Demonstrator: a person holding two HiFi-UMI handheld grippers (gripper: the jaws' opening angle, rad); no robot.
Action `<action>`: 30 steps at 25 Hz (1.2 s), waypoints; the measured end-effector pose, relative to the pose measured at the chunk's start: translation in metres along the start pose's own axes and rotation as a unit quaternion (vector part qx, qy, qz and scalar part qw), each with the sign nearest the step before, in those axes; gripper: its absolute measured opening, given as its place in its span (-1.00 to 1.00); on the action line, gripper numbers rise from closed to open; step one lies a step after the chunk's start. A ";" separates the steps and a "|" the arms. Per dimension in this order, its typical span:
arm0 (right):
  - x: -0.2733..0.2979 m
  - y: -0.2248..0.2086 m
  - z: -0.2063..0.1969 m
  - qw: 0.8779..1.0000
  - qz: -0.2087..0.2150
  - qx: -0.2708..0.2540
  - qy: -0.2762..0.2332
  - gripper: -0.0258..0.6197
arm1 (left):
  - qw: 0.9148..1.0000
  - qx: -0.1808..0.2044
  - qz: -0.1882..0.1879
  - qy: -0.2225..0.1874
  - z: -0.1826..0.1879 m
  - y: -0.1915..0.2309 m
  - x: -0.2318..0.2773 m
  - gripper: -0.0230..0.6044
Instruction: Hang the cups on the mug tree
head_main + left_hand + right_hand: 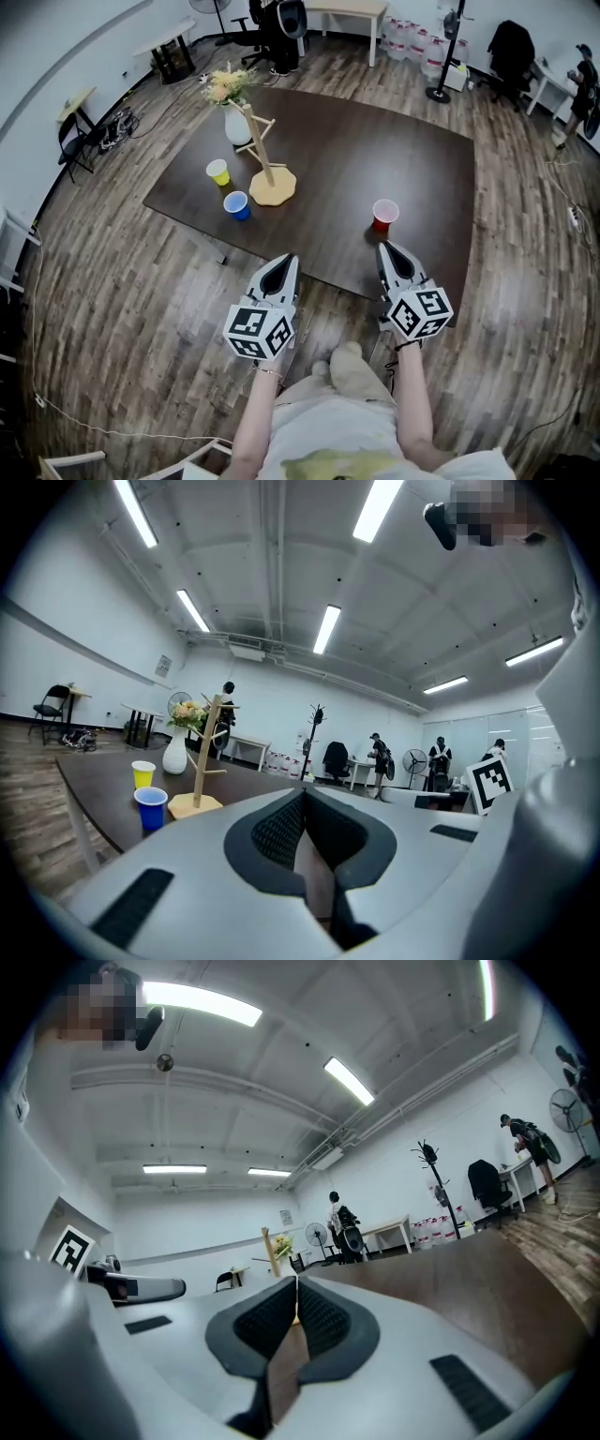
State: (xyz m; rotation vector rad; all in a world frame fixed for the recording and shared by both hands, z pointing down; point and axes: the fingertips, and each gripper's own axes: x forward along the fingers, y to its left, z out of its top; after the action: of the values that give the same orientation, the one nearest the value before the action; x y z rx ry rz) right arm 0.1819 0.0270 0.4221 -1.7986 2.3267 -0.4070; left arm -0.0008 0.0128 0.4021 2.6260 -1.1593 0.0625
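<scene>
A wooden mug tree (267,159) stands on the dark table (375,150), with no cup hanging on it. A yellow cup (218,172) and a blue cup (236,205) stand upright just left of its base. A red cup (384,215) stands upright near the table's front edge. My left gripper (286,259) is shut and empty, off the table's front edge, below the blue cup. My right gripper (383,246) is shut and empty, its tip just short of the red cup. The left gripper view shows the tree (204,757), yellow cup (143,773) and blue cup (150,808) beyond the closed jaws.
A white vase of flowers (236,122) stands behind the tree. Office chairs (272,33), desks (347,11), a coat stand (448,47) and water bottles (417,39) line the far wall. Cables (117,127) lie on the wood floor at left. People (378,761) stand far back.
</scene>
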 end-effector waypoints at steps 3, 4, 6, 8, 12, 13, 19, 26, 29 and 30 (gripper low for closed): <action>-0.001 -0.018 -0.006 1.000 -0.021 0.003 0.000 -0.85 | 1.000 -0.008 -0.009 0.011 -0.008 -0.003 0.016 -0.85; 0.002 -0.024 -0.008 1.000 -0.025 0.004 0.002 -0.85 | 1.000 -0.010 -0.011 0.014 -0.010 -0.003 0.022 -0.85; 0.007 -0.037 -0.013 0.999 -0.031 0.007 0.010 -0.85 | 1.000 -0.018 -0.015 0.021 -0.014 -0.002 0.035 -0.85; 0.013 -0.053 -0.017 0.999 -0.045 0.007 0.023 -0.85 | 0.999 -0.024 -0.020 0.029 -0.019 -0.004 0.050 -0.85; 0.022 -0.084 -0.033 0.995 -0.074 0.000 0.063 -0.85 | 0.998 -0.036 -0.034 0.049 -0.031 -0.010 0.083 -0.85; 0.024 -0.091 -0.039 0.994 -0.077 0.000 0.076 -0.85 | 0.997 -0.039 -0.038 0.055 -0.035 -0.012 0.092 -0.85; 0.040 -0.123 -0.067 0.986 -0.090 -0.014 0.137 -0.85 | 0.993 -0.051 -0.056 0.093 -0.059 -0.022 0.134 -0.85; 0.060 -0.143 -0.093 0.981 -0.082 -0.020 0.177 -0.34 | 0.988 -0.066 -0.059 0.129 -0.086 -0.026 0.163 -0.85; 0.070 -0.145 -0.103 0.978 -0.069 -0.036 0.194 -0.06 | 0.987 -0.073 -0.054 0.136 -0.094 -0.025 0.168 -0.85; 0.073 -0.145 -0.106 0.977 -0.068 -0.044 0.199 -0.01 | 0.986 -0.074 -0.054 0.137 -0.096 -0.025 0.170 -0.85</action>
State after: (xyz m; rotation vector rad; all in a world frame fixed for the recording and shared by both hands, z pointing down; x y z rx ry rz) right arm 0.2650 -0.0661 0.5711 -2.0887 2.5146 -0.7605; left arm 0.1389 -0.0683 0.5138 2.4491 -0.8930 0.2958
